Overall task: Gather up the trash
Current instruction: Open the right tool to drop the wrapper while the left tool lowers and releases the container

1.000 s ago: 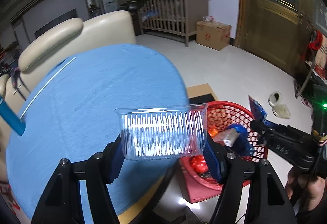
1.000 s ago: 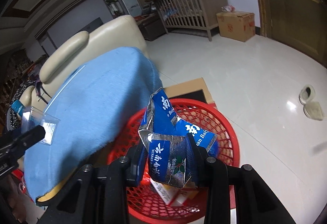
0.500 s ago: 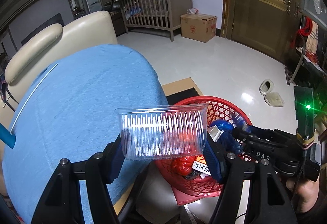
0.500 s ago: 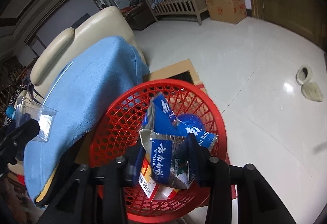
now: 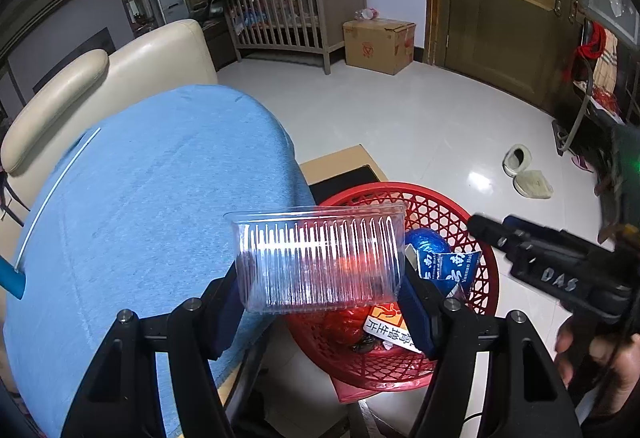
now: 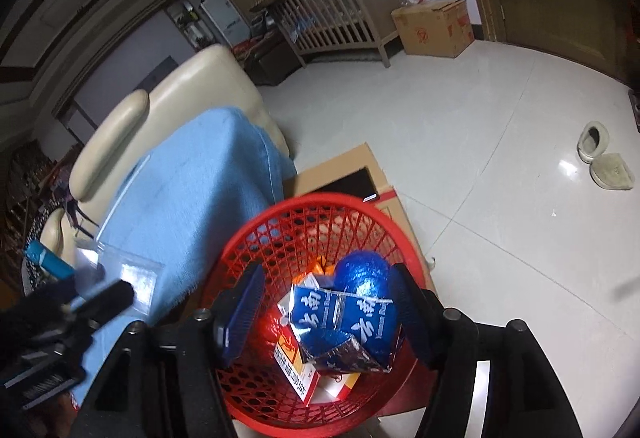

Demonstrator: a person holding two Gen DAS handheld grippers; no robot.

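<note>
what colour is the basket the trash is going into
Red, an open plastic mesh basket; it shows best in the right wrist view.

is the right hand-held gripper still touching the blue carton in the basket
Apart. The right wrist view shows the right hand-held gripper open, with a gap between each finger and the blue carton, which lies in the red basket.

baskets: 1, red
clear plastic trays: 1
blue cartons: 1, crushed
slippers: 2
cardboard boxes: 1
cribs: 1
</note>
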